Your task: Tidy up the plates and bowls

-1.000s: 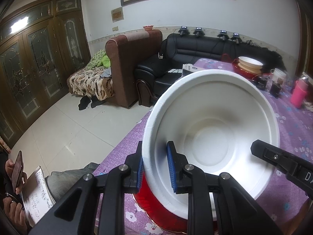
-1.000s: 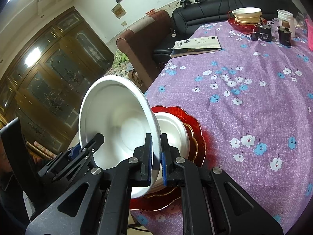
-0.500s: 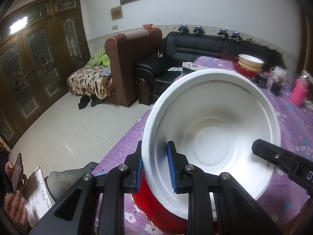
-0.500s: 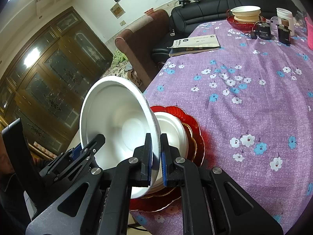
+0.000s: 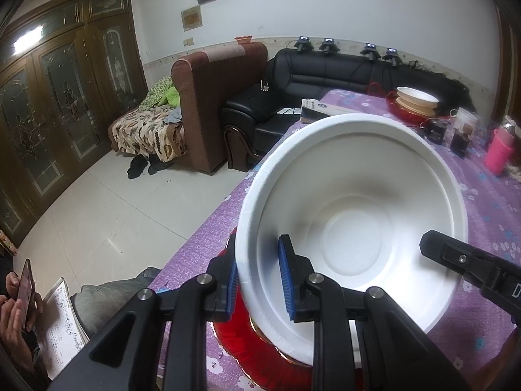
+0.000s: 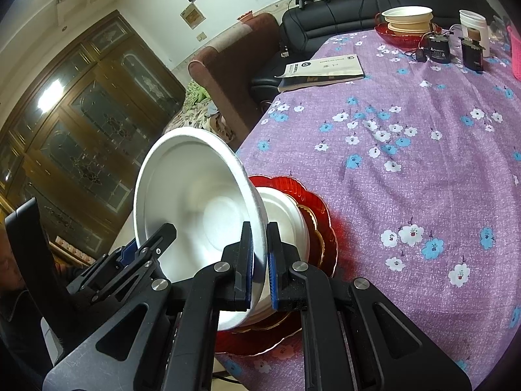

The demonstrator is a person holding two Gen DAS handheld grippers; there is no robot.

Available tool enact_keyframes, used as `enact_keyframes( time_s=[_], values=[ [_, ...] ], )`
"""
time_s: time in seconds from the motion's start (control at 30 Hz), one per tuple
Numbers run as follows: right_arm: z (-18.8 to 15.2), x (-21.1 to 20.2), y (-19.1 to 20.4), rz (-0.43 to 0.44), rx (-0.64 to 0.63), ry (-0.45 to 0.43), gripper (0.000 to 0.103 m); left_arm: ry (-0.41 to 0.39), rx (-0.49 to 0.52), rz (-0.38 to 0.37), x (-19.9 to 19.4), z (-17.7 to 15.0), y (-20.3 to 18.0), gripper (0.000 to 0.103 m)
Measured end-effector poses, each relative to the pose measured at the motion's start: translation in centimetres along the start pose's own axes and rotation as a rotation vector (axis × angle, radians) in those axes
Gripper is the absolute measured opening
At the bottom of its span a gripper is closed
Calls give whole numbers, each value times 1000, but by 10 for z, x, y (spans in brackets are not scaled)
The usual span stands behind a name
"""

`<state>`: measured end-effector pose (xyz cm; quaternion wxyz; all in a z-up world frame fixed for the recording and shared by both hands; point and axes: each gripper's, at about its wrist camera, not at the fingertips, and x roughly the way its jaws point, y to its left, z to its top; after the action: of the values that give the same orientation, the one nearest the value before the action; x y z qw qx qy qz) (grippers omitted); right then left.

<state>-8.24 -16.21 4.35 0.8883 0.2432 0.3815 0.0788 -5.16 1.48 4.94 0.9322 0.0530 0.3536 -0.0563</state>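
Note:
A large white foam bowl (image 5: 351, 215) (image 6: 195, 195) is tilted on edge, its hollow facing both cameras. My left gripper (image 5: 259, 275) is shut on its near left rim, one blue pad inside and one outside. My right gripper (image 6: 259, 257) is shut on the opposite rim, and one of its fingers (image 5: 462, 260) shows in the left wrist view. Under the bowl a red plate (image 6: 302, 195) (image 5: 257, 348) carries a gold-rimmed dish and another white bowl (image 6: 283, 215) near the table's front left corner.
The table has a purple flowered cloth (image 6: 407, 150). A booklet (image 6: 322, 70), a far red plate with cream bowls (image 6: 407, 21), black devices (image 6: 439, 49), a white cup (image 6: 473, 27) and a pink cup (image 5: 498, 154) stand at the far end. Sofas (image 5: 325, 75) lie beyond; a seated person (image 5: 19, 296) is lower left.

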Motion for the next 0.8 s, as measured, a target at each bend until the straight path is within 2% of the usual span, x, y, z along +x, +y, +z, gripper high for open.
enact_keyframes(
  time_s=[0.8],
  values=[
    [-4,6,2,-9,-2,12,8,-3,9,8,1,-2,1,23]
  ],
)
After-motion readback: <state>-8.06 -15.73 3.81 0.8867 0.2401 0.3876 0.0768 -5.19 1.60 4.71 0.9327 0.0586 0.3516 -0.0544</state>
